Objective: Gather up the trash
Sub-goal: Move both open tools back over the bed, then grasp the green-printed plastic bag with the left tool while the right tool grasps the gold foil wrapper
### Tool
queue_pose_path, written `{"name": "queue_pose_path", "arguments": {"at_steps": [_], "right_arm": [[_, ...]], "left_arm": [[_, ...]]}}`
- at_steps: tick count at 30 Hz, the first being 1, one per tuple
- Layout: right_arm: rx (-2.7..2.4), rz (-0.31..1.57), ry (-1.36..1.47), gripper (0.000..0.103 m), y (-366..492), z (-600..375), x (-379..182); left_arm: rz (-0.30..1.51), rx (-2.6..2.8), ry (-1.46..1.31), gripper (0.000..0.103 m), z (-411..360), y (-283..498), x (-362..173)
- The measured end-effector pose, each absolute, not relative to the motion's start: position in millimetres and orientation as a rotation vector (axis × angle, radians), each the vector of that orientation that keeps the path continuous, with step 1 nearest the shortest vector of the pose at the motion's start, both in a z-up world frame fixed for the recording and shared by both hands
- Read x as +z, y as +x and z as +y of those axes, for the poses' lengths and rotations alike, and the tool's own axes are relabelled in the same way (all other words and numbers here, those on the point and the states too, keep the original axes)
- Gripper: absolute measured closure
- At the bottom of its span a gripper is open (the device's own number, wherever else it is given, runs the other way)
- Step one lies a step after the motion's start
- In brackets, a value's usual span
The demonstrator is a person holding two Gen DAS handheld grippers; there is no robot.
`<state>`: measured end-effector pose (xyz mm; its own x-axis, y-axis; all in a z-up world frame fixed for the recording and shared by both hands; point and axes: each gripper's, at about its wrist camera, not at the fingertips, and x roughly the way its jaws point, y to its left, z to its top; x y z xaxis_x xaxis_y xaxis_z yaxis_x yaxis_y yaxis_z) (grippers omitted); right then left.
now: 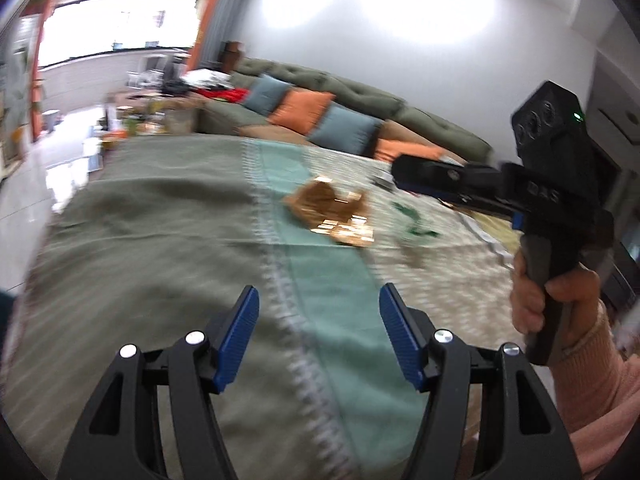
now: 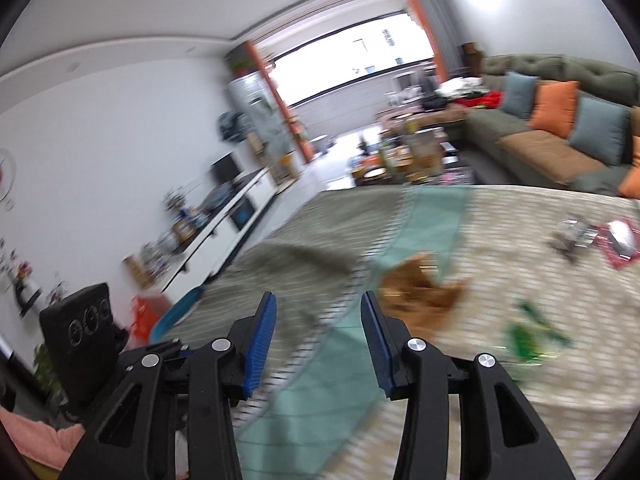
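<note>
Two empty grippers, left gripper (image 1: 316, 312) and right gripper (image 2: 318, 320), hover jaws parted above the tablecloth (image 1: 160, 208), probably lining up on the crumpled golden wrapper (image 1: 332, 212).

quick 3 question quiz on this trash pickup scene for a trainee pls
1. True or false: the left gripper has a piece of trash between its fingers.
2. Which piece of trash lies nearest ahead of the right gripper? A) the gold wrapper B) the green wrapper C) the red packet
3. Fill in: the trash lies on a table covered by a ____.

Key
1. False: both grippers are open and empty.
2. A: the gold wrapper sits just past its right finger, on the teal stripe of the tablecloth.
3. Tablecloth.
</note>
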<state>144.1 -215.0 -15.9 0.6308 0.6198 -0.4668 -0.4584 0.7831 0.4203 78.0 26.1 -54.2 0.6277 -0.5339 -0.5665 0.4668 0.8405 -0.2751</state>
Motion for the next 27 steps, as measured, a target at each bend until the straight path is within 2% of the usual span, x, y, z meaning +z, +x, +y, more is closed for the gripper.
{"name": "queue_pose_path", "arguments": {"at_steps": [11,27], "right_arm": [[0.423,0.66,0.364,0.058,172.1,-305.5,-40.9],[0.539,0.838,0.513,0.058,208.8,-319.1,-92.8]], "left_arm": [[0.763,-0.763,-0.061,0.039,-65.6,105.5,-60.3],[0.856,-0.782,-0.121,0.04,-85.8,128.7,-71.6]]}}
